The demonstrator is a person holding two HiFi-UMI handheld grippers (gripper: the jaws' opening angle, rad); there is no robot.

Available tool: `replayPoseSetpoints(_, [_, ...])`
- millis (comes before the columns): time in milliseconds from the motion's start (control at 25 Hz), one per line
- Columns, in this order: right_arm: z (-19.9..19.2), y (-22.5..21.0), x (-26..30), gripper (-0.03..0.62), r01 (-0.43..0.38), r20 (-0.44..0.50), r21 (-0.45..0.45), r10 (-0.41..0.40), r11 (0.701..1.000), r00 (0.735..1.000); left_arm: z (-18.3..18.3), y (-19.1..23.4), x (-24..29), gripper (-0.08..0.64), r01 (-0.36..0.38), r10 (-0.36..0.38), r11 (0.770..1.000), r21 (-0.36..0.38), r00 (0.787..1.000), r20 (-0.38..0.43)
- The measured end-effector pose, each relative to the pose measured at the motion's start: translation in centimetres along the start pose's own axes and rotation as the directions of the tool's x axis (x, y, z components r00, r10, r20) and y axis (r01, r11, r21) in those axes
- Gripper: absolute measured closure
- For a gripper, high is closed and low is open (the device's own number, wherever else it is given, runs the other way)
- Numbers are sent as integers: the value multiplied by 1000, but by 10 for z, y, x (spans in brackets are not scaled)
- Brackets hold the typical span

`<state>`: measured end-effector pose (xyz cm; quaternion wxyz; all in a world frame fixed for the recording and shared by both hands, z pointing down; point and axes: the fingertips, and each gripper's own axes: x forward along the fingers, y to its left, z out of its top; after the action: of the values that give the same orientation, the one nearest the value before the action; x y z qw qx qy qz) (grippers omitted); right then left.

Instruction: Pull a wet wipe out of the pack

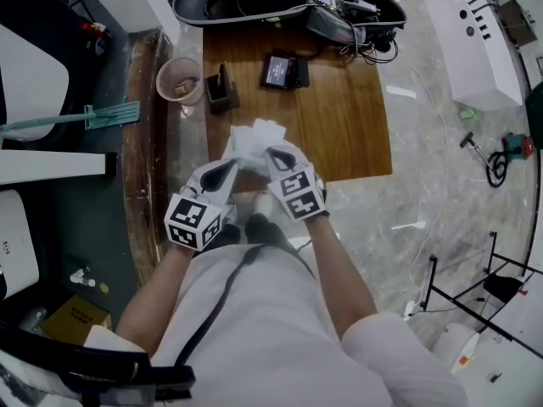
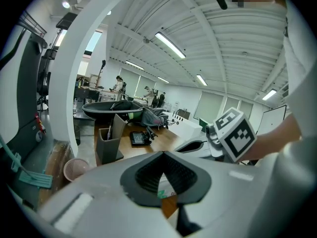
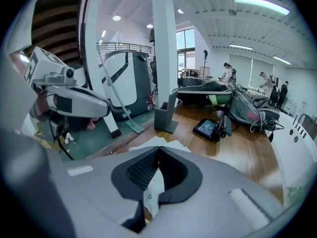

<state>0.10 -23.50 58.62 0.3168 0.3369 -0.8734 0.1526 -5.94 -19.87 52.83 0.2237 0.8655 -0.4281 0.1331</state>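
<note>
Two grippers, frame centre, tips nearly meeting.
Left gripper (image 1: pixel 231 166) (image 2: pixel 163 153): jaws pinched on one pack (image 2: pixel 166 187), white with green print.
Right gripper (image 1: pixel 273 156) (image 3: pixel 158 148): jaws clamped on one wet wipe (image 1: pixel 254 138) (image 3: pixel 166 144), crumpled, over near edge of one wooden table (image 1: pixel 339 117).
One pink basket (image 1: pixel 179 80), upper left.

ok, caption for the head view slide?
Head view: left gripper and right gripper both clamp the wipe pack, a wipe poking out, over the wooden table.
</note>
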Motion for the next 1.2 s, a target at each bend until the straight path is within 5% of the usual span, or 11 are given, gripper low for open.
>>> replayPoseSetpoints(1200, [42,10,-65,583,126,154,13,-127,992,980,26,-19,-20,555,63,-67,996,58,995,77])
